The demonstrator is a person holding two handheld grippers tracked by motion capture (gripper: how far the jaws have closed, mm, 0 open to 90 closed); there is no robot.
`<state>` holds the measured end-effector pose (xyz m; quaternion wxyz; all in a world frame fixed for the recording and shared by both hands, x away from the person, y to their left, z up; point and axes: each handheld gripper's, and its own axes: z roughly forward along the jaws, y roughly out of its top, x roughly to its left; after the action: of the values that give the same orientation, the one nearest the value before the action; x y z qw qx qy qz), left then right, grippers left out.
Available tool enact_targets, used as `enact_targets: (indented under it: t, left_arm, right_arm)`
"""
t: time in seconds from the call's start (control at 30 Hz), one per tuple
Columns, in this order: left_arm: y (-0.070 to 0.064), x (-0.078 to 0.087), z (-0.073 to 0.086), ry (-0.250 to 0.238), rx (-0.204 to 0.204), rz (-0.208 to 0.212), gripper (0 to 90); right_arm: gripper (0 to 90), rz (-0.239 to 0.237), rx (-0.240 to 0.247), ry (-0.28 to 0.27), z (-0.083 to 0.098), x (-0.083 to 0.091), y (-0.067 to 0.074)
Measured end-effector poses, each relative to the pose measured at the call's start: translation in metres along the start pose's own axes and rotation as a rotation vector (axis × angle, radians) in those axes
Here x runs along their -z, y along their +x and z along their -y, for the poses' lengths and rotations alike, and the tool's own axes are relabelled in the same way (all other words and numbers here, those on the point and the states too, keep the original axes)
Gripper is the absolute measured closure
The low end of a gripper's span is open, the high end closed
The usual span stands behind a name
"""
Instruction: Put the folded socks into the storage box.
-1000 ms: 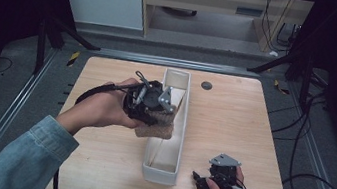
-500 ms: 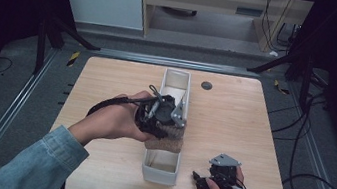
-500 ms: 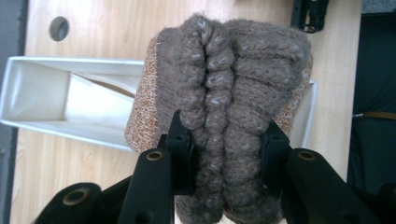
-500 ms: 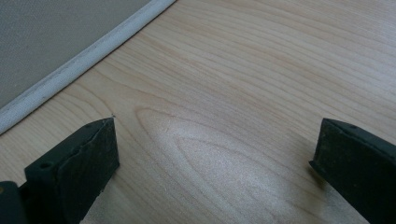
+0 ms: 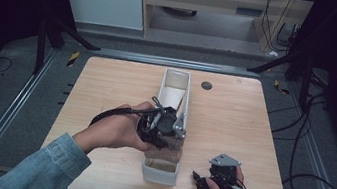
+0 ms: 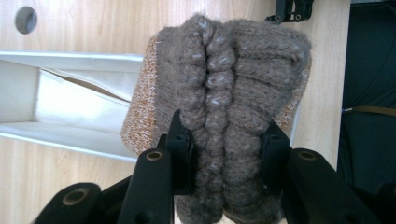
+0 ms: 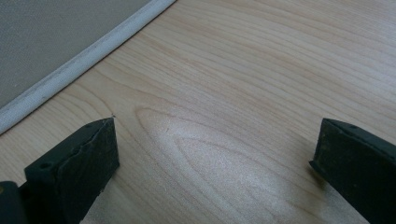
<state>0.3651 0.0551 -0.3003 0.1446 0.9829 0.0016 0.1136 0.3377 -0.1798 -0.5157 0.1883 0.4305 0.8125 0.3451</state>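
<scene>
A brown knitted piece of cloth (image 6: 233, 84), bunched into ribbed folds, is clamped between the jaws of my left gripper (image 6: 226, 140). In the high view the left gripper (image 5: 165, 137) holds the knitted cloth (image 5: 166, 149) over the near part of a long narrow white tray (image 5: 187, 97) at the table's middle. My right gripper (image 5: 200, 179) rests low on the wooden table (image 5: 233, 119) near the front right. In its own view the right gripper (image 7: 215, 144) stands open with bare wood between its jaws.
A pale flat item (image 5: 172, 95) lies in the tray's far half. A dark round hole (image 5: 207, 85) marks the table right of the tray's far end. The table's white-edged rim (image 7: 70, 65) runs close by the right gripper. Cables (image 5: 305, 180) trail off the right side.
My left hand has carried the knitted cloth from the tray's left side toward the near end, so that it hangs over the tray. The right gripper has stayed put.
</scene>
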Motion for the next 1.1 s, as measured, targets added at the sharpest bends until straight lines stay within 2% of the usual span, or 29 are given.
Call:
enact_targets:
  t: [0.3,0.47,0.67,1.1]
  left_arm:
    - [-0.005,-0.013,0.001,0.009,0.003,0.032,64.4]
    - [-0.006,-0.025,0.004,0.019,0.019,0.059,64.3]
    - [-0.004,-0.033,0.008,0.019,0.034,0.066,64.2]
    - [-0.001,-0.038,0.012,-0.003,0.064,0.098,61.8]
  right_arm:
    - [0.4,0.0,0.001,0.0,0.0,0.0,0.0]
    - [0.4,0.0,0.001,0.0,0.0,0.0,0.0]
    - [0.4,0.0,0.0,-0.001,0.0,0.0,0.0]
    - [0.4,0.0,0.001,-0.001,0.0,0.0,0.0]
